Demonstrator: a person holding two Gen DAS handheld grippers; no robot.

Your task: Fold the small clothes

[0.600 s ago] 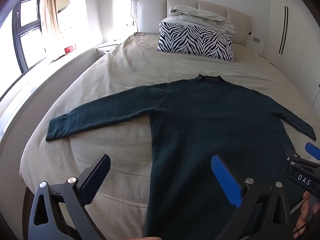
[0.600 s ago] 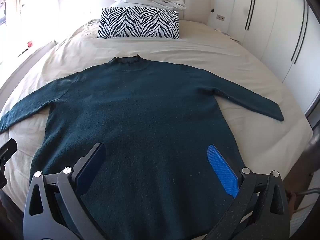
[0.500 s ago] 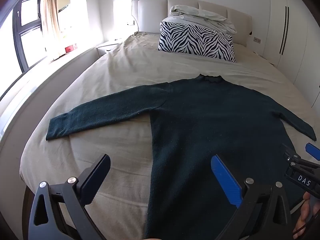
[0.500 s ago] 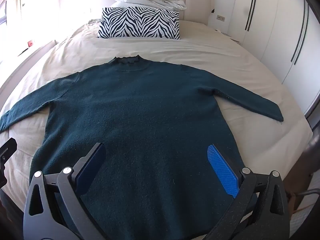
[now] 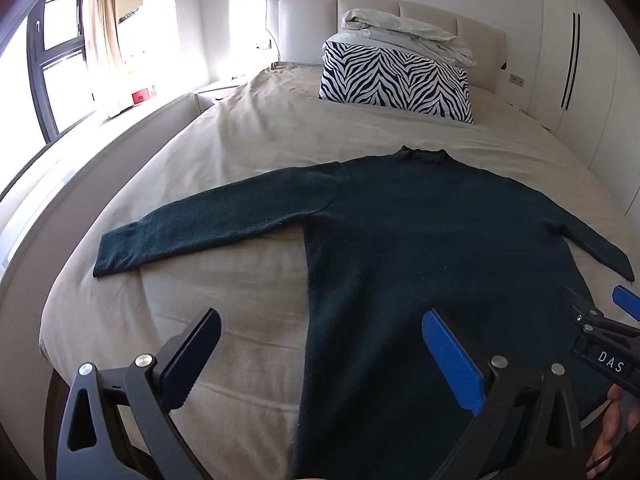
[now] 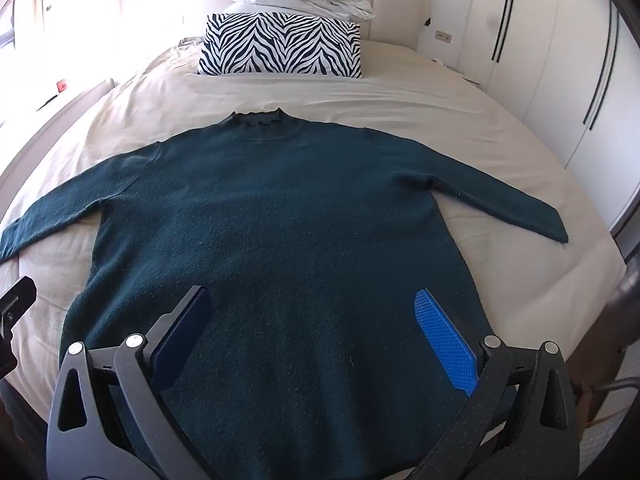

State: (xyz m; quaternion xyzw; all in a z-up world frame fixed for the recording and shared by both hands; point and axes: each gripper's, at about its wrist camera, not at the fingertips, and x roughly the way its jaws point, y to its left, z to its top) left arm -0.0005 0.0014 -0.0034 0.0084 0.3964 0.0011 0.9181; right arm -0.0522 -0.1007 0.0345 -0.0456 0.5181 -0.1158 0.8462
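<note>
The dark green sweater (image 6: 280,232) lies flat and face-up on the bed (image 6: 420,96), collar toward the zebra pillow (image 6: 280,46), both sleeves stretched out to the sides, nothing folded yet. My left gripper (image 5: 320,344) hangs over the near left edge of the body, jaws spread wide and holding nothing; my right gripper (image 6: 312,320) hangs over the lower middle of the body, jaws likewise wide apart and empty. The risks, as I judge them: the knit looks thick and soft, so a shallow bite at the hem could take only the top layer and drag the front off the back. If I pinch too deep, I could catch the bed sheet along with it. The left sleeve (image 5: 208,228) reaches near the bed's edge, and a careless lift could let it slide over the side or bunch under the fold.
</note>
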